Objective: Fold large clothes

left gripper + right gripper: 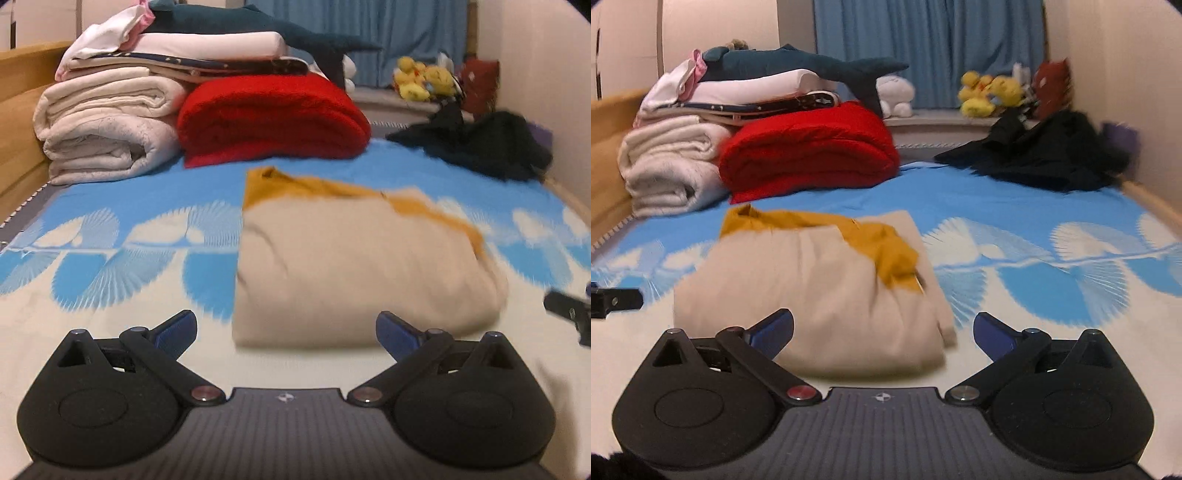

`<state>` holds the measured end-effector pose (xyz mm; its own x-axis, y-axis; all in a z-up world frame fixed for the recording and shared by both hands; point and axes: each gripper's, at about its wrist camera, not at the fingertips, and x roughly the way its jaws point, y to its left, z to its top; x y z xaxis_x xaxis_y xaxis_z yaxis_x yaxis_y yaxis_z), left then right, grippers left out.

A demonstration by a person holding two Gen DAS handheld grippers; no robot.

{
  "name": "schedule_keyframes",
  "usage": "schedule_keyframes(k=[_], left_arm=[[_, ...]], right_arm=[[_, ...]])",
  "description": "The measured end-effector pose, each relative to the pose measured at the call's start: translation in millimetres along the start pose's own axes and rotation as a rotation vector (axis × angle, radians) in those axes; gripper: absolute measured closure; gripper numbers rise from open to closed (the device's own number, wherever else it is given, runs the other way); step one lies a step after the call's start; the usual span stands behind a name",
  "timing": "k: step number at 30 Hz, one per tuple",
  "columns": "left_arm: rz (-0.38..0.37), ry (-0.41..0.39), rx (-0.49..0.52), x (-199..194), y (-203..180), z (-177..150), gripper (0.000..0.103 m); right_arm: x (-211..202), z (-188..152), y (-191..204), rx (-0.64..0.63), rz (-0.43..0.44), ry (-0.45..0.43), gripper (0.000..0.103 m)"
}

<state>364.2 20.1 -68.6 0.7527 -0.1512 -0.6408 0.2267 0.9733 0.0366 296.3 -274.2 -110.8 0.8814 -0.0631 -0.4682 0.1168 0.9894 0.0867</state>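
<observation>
Left view, centre: folded cream-and-mustard fabric garment (354, 266) on the blue-and-white patterned bedsheet (110, 258); my left gripper (286, 332) gapes wide, empty. Right view, lower centre: same bundle; my right gripper (882, 334) likewise spread, empty. Next, I judge: square edges before lifting.

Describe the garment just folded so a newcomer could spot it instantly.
Start at the bed with the blue-and-cream sheet. The folded garment lies mid-bed, in front of the red blanket. It alone is a flat beige bundle with mustard-yellow fabric showing along its far edge; the dark clothes lie crumpled far right.
</observation>
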Motion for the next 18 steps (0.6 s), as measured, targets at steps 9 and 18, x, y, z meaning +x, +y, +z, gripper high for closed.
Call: schedule_keyframes(k=[9,18], left_arm=[[0.062,0.022,0.000,-9,-14,-38,0.000],[0.041,0.039,0.029,7,-25,-44,0.000]], right_arm=[[-12,-47,10,0.032,-0.014,0.026,0.001],[-2,-50,13,0.003,-0.041,0.012,0.001]])
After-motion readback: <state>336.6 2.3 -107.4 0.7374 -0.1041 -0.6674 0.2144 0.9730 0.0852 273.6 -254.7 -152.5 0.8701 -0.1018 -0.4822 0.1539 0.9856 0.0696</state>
